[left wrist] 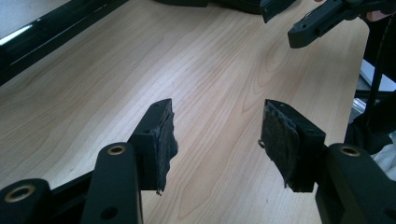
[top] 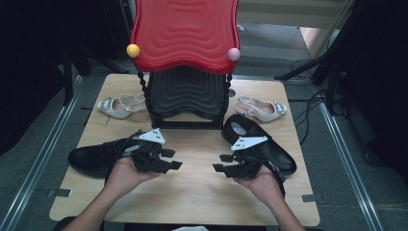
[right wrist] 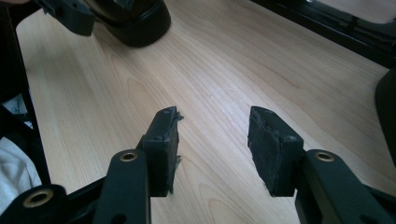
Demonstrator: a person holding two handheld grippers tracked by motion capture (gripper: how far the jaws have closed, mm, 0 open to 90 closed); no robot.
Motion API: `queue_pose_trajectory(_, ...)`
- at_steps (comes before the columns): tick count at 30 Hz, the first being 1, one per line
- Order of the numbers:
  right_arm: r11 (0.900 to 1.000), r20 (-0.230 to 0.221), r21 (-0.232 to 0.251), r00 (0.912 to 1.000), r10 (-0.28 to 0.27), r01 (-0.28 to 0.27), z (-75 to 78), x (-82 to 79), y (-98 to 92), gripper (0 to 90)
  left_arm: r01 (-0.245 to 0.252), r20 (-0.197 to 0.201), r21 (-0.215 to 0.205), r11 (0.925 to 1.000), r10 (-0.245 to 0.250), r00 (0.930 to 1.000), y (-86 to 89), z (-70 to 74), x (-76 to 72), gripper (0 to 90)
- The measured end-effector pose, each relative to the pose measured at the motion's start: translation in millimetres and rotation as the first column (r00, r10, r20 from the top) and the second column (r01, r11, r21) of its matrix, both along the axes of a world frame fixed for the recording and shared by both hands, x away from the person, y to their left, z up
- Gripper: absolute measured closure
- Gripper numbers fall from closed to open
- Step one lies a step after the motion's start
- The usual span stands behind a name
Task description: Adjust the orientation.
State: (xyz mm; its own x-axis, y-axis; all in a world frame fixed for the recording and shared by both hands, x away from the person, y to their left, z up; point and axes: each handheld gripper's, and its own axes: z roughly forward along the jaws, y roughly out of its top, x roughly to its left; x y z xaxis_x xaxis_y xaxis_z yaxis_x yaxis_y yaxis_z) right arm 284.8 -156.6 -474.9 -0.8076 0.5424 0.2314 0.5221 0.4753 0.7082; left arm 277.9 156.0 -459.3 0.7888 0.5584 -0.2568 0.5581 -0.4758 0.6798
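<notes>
Shoes [top: 96,159] [top: 262,144], black, stiff-soled and slick, are lying near the table's [top: 192,192] left and right edges while both grippers [top: 171,159] [top: 222,162] are hovering spread and empty, so gripping each collar rim looks safest.

Black shoes and black grippers on pale wood

The light wooden table [top: 192,187] shows a fine brown grain; two glossy black leather shoes [top: 94,159] lie on it, two cream heeled sandals [top: 118,106] carry silvery trim, and the black ribbed plastic stool [top: 185,94] bears a bright red wavy top [top: 185,31] with yellow and pink balls.
</notes>
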Motion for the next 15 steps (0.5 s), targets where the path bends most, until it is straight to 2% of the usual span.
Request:
queue_pose_trajectory(2,1.0,-0.001,-0.01,0.9998,0.018,-0.018,0.7,1.0,-0.1,54.0,-0.005,0.003,-0.005,1.0,0.005,1.0,1.2,2.5,-0.9,44.6)
queue_pose_trajectory(6,1.0,-0.008,-0.015,0.9998,0.016,-0.016,3.6,0.7,0.0,52.4,-0.02,0.009,-0.007,0.9998,0.02,0.9998,2.8,5.7,-2.8,45.7)
queue_pose_trajectory(8,1.0,0.009,-0.012,0.9998,0.017,-0.017,5.7,-0.1,-0.5,50.4,-0.039,-0.014,0.002,0.9993,0.039,0.9992,5.0,8.5,-3.5,49.5)
queue_pose_trajectory(10,1.0,0.01,-0.016,0.9997,0.022,-0.022,5.8,0.0,-0.9,50.4,-0.044,-0.014,0.0,0.999,0.044,0.999,6.0,9.5,-4.0,49.5)
queue_pose_trajectory(15,0.999,0.006,-0.039,0.9994,0.033,-0.033,4.7,0.9,-0.7,49.0,-0.037,-0.005,0.005,0.9993,0.037,0.9993,13.4,21.7,-6.0,50.6)
